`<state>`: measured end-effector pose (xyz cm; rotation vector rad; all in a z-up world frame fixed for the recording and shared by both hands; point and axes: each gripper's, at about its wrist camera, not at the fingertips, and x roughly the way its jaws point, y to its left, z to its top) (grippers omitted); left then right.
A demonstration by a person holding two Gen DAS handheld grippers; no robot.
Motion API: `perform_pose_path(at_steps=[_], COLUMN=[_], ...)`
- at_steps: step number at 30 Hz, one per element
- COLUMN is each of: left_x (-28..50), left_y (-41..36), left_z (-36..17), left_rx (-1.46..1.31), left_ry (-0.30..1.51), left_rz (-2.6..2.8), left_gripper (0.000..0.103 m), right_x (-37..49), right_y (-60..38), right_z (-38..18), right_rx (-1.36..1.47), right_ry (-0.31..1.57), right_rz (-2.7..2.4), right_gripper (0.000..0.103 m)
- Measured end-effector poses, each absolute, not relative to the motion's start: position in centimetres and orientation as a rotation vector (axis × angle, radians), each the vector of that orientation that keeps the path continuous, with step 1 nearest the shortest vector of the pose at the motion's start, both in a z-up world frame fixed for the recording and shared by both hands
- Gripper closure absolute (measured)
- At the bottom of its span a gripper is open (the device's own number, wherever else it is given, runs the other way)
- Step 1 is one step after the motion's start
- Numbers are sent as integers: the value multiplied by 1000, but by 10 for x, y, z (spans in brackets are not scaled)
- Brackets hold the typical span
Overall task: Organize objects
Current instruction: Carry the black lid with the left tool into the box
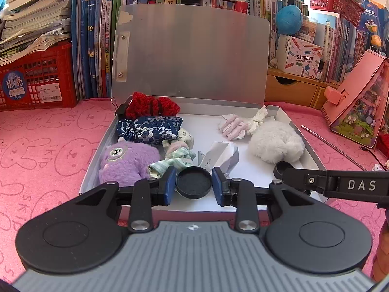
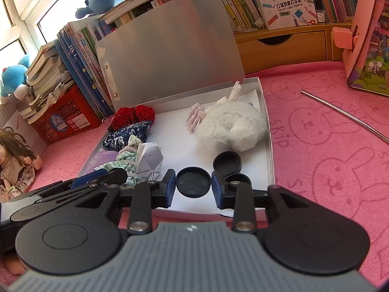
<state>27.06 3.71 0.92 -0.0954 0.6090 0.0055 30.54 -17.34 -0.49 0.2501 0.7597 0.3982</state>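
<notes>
Clamping 1 black round lid (image 1: 193, 182) apiece — left hand-held gripper (image 1: 193, 186), right hand-held gripper (image 2: 193, 185) — above the open box (image 1: 313, 155).

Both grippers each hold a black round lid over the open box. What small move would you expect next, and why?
Probably lower both a little and release. The left gripper and right gripper each clamp a black lid above bare white floor at the near edge of the open box, beside two black round pieces already lying there. The spot seems clear.
</notes>
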Motion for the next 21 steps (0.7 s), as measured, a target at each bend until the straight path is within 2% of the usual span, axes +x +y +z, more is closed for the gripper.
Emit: perform_pose_path(at_steps=[21], left_x=[326], left_y=[39], left_z=[-4], left_rx=[-23], left_ry=[603], left_rz=[69], left_gripper=[65], right_x=[342], right_y=[-152], right_z=[-17], right_rx=[158], right_ry=[768], right_rz=[346], right_gripper=[64])
